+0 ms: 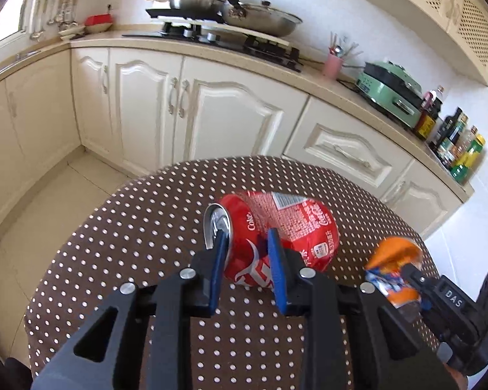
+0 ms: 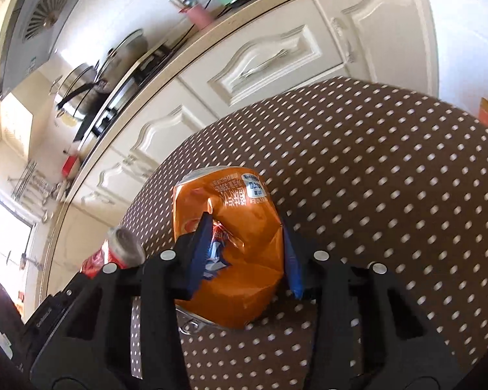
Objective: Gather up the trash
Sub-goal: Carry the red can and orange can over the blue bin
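L gripper (image 1: 247, 243) pinching crushed Coke can (image 1: 276, 237); R gripper (image 2: 247, 243) clamps dented orange soda can (image 2: 234, 247). Both gripped mid-body over polka-dot tablecloth (image 1: 130, 243), prob. for binning.

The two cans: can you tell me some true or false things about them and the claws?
1. The left claw is shut on the red can. True.
2. The red can is smooth and undented. False: it is crushed.
3. The right claw grips an orange can. True.
4. The tablecloth is plain blue. False: it is brown with white dots.
5. A pink cup of utensils stands on the counter. True.
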